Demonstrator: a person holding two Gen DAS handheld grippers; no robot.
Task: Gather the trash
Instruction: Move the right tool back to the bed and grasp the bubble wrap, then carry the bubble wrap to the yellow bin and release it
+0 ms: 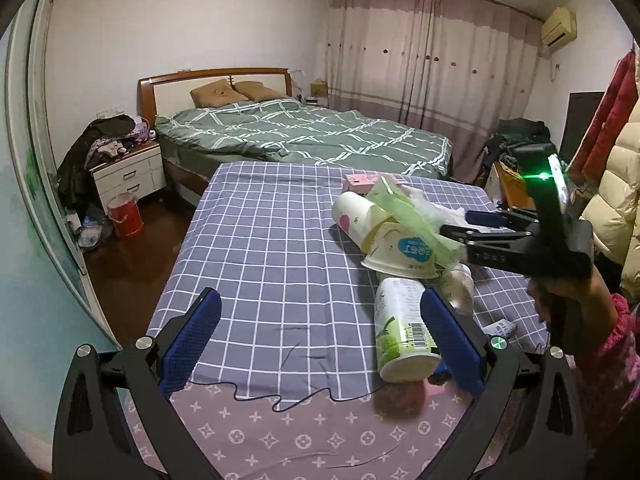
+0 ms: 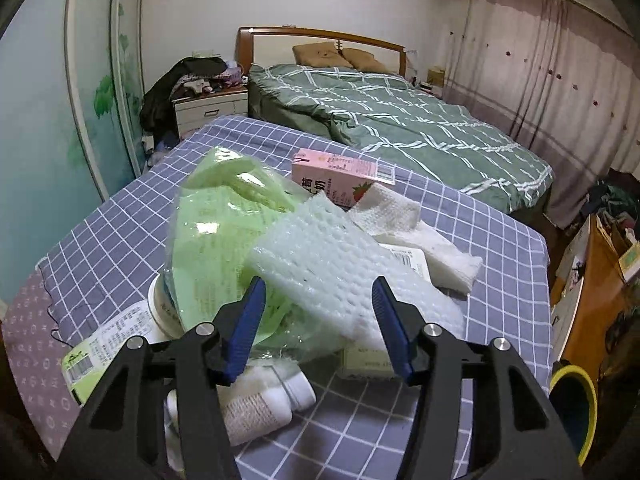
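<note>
A heap of trash lies on a table with a purple checked cloth (image 1: 260, 248). It holds a green-and-white can (image 1: 400, 332) on its side, a white paper bowl (image 1: 404, 254), a paper cup (image 1: 354, 216), a green plastic bag (image 2: 216, 240), white foam wrap (image 2: 332, 264), a pink milk carton (image 2: 340, 178), a tissue (image 2: 420, 236) and a white bottle (image 2: 260, 404). My left gripper (image 1: 320, 344) is open, its right finger beside the can. My right gripper (image 2: 320, 324) is open over the bag and foam; it also shows in the left wrist view (image 1: 460, 226).
A bed with a green quilt (image 1: 304, 136) stands behind the table. A nightstand piled with clothes (image 1: 128, 168) and a red bucket (image 1: 126, 216) are on the left. A yellow-rimmed bin (image 2: 576, 404) stands at the table's right. A thin black cable (image 1: 280, 398) crosses the near cloth.
</note>
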